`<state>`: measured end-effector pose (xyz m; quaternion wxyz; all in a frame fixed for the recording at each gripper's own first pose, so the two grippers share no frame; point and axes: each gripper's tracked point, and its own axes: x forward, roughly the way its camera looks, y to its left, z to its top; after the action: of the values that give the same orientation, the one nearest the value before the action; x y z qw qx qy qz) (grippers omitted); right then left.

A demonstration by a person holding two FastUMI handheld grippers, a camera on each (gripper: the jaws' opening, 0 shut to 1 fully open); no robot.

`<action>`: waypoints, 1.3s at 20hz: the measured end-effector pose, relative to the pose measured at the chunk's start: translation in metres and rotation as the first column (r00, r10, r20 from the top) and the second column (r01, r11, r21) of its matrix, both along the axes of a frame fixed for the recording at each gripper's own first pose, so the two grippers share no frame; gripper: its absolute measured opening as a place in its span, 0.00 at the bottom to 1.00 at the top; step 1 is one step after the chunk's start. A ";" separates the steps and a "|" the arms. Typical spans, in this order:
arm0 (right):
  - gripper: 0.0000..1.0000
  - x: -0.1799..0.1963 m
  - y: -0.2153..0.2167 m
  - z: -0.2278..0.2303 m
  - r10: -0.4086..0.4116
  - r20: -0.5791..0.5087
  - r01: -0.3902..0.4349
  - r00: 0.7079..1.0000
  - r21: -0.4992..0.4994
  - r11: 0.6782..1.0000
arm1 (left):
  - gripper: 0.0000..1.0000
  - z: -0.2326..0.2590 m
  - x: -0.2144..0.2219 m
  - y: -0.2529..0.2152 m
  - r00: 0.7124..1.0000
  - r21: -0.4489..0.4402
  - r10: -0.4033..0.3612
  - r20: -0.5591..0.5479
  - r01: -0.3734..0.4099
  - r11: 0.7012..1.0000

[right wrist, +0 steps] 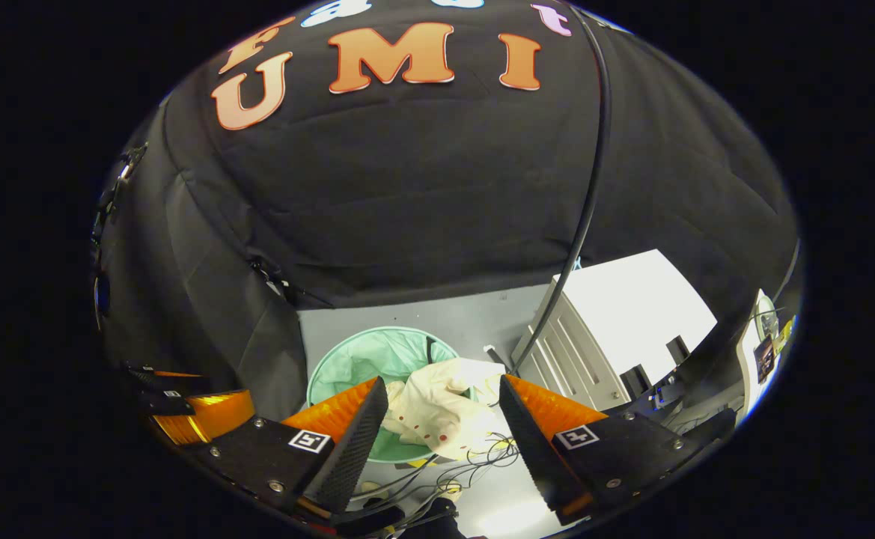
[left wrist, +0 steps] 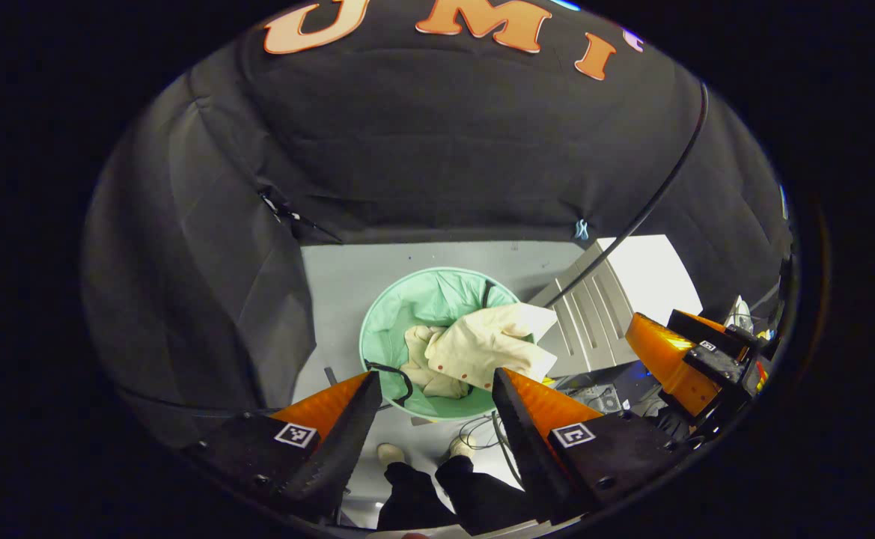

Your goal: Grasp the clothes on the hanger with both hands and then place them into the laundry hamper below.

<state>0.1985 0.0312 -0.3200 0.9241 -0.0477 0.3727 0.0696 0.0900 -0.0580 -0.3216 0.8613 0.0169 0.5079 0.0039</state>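
So both sets of tongs are hanging up high, looking down at the floor. In the left gripper view the left tongs [left wrist: 433, 382] sit at the bottom of the frame with the fingers spread wide apart and nothing between them, so released. Same deal in the right gripper view: the right tongs [right wrist: 443, 389] are splayed open at the bottom centre, holding nothing.

The clothes [left wrist: 482, 348] are a cream garment with a few small red dots, and they're down in the laundry hamper [left wrist: 392, 314], a round mint-green one standing on the grey floor [left wrist: 347, 277] just below centre of the frame. Most of the garment is piled inside, but part of it drapes over the hamper's right-hand rim. In the right gripper view the clothes [right wrist: 437, 412] show between the two fingers, again spilling over the near rim of the hamper [right wrist: 362, 359].

Just right of the hamper there's a white cabinet [left wrist: 632, 284] with slatted sides, and a black cable [left wrist: 654, 195] runs down across the dark wall toward it. The other gripper [left wrist: 688, 359] pokes in at the right edge of the left gripper view. At the bottom centre you can see the person's dark trouser legs [left wrist: 444, 494] and pale shoes [left wrist: 391, 453], with some loose wires [left wrist: 482, 430] on the floor nearby.
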 end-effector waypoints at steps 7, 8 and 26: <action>0.94 -0.003 0.019 0.073 0.054 0.114 -0.056 0.992 0.013 0.998 | 0.98 0.072 0.006 0.014 0.987 0.030 0.000 0.158 -0.004 1.000; 0.93 -0.004 0.023 0.084 0.063 0.130 -0.066 0.989 0.015 0.998 | 0.98 0.083 0.008 0.012 0.983 0.030 -0.004 0.185 -0.002 1.000; 0.93 -0.040 0.061 0.337 0.159 0.581 -0.207 0.798 0.016 0.978 | 0.98 0.334 0.035 -0.011 0.685 0.049 -0.057 0.726 0.031 0.998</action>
<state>0.1587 0.0917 0.0167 0.9834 -0.0659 0.0658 0.1556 0.1252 -0.0692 0.0124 0.9914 0.0400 0.1245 -0.0020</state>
